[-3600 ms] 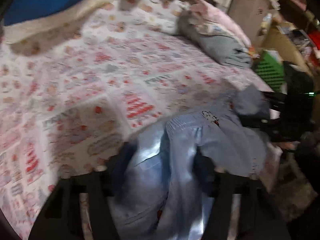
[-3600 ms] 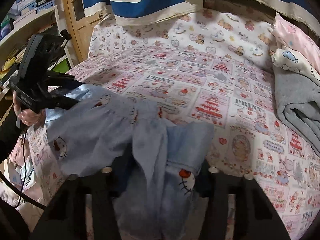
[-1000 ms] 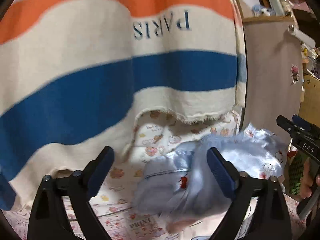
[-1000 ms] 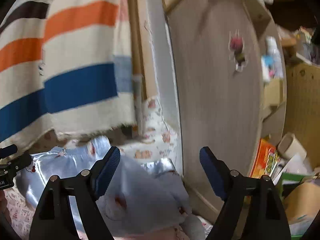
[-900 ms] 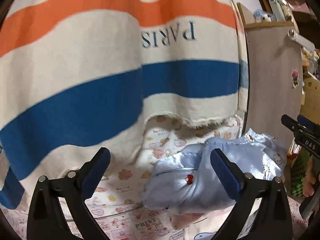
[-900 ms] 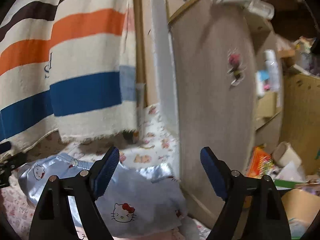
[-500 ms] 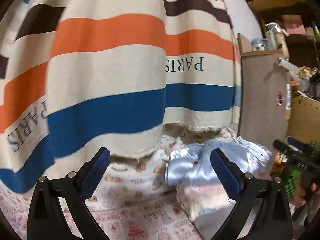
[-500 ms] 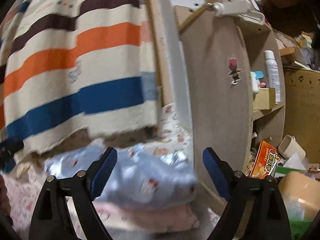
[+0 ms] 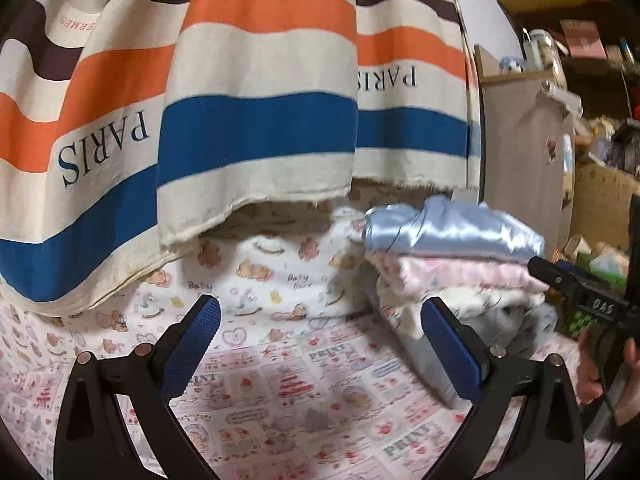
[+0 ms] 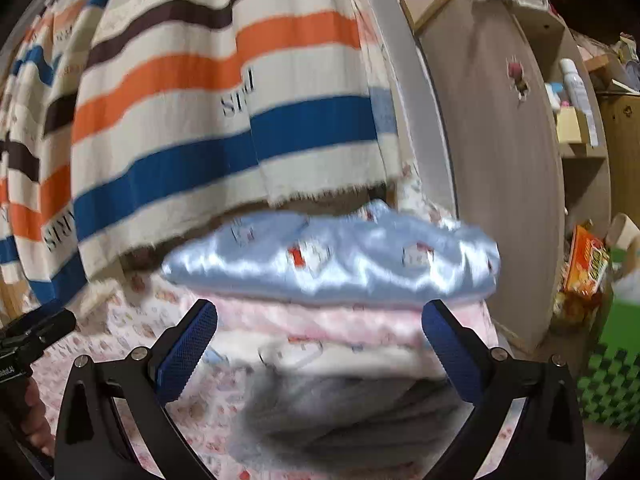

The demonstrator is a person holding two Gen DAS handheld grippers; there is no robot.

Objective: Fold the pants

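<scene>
The folded light-blue satin pants [image 9: 452, 234] with cat prints lie on top of a stack of folded clothes, over a pink layer [image 9: 452, 276] and white and grey ones, at the bed's far right. They also show in the right wrist view [image 10: 332, 258]. My left gripper [image 9: 320, 350] is open and empty, above the patterned bedsheet [image 9: 280, 384], left of the stack. My right gripper [image 10: 320, 346] is open and empty, just in front of the stack. The right gripper also shows at the right edge of the left wrist view [image 9: 576, 292].
A striped cloth [image 9: 248, 128] with "PARIS" lettering hangs behind the bed. A wooden cabinet [image 10: 500, 168] stands right of the stack. Shelves with bottles and boxes [image 10: 576, 92] and a green checked mat [image 10: 612, 384] lie further right.
Both grippers held the pants 3.6 s ago. The pants now rest on the stack, and both open grippers have backed away from it.
</scene>
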